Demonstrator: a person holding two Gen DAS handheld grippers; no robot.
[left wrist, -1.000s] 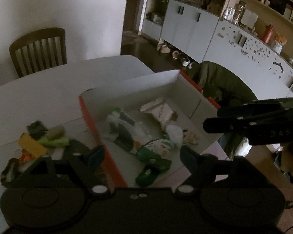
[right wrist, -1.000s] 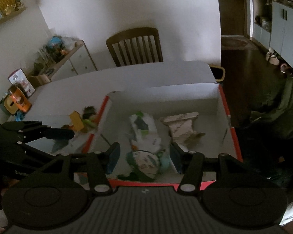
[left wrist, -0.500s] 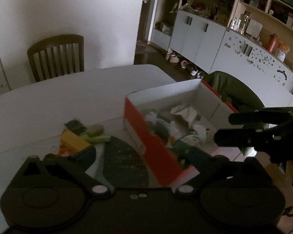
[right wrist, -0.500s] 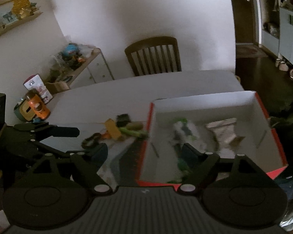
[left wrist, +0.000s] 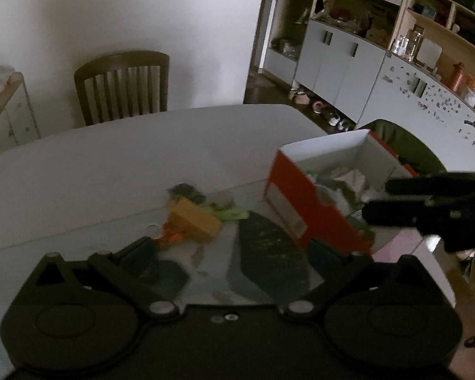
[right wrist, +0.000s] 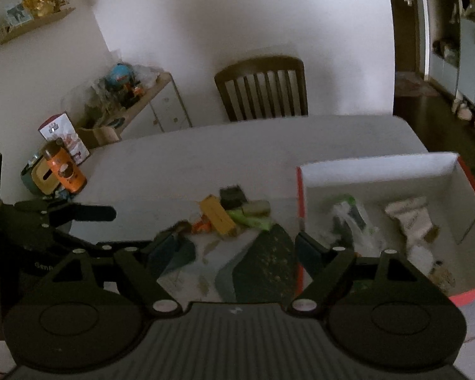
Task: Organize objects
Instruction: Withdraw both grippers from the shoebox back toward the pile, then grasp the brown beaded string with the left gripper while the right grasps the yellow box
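Observation:
An orange-red box (left wrist: 300, 212) with a white inside stands at the table's right side, and its rim (right wrist: 376, 161) shows in the right wrist view. Several packets (right wrist: 351, 221) lie in it. Left of the box lies a small pile: a yellow block (left wrist: 194, 221) (right wrist: 220, 218), a green piece (left wrist: 231, 213) (right wrist: 253, 221), a dark item (right wrist: 232, 196) and small orange bits (left wrist: 172, 237). My left gripper (left wrist: 234, 253) hangs open just short of the pile, holding nothing. My right gripper (right wrist: 240, 250) is open and empty too, near the box's left wall.
A placemat with dark leaf shapes (left wrist: 269, 253) lies under both grippers. A wooden chair (right wrist: 262, 88) stands behind the white table (left wrist: 110, 164). An orange canister (right wrist: 65, 167) and a tissue box sit at the far left. Cabinets (left wrist: 348, 60) line the right.
Both grippers have swung left, from over the box's contents to the pile beside it. Both pairs of jaws stand wider than a second ago.

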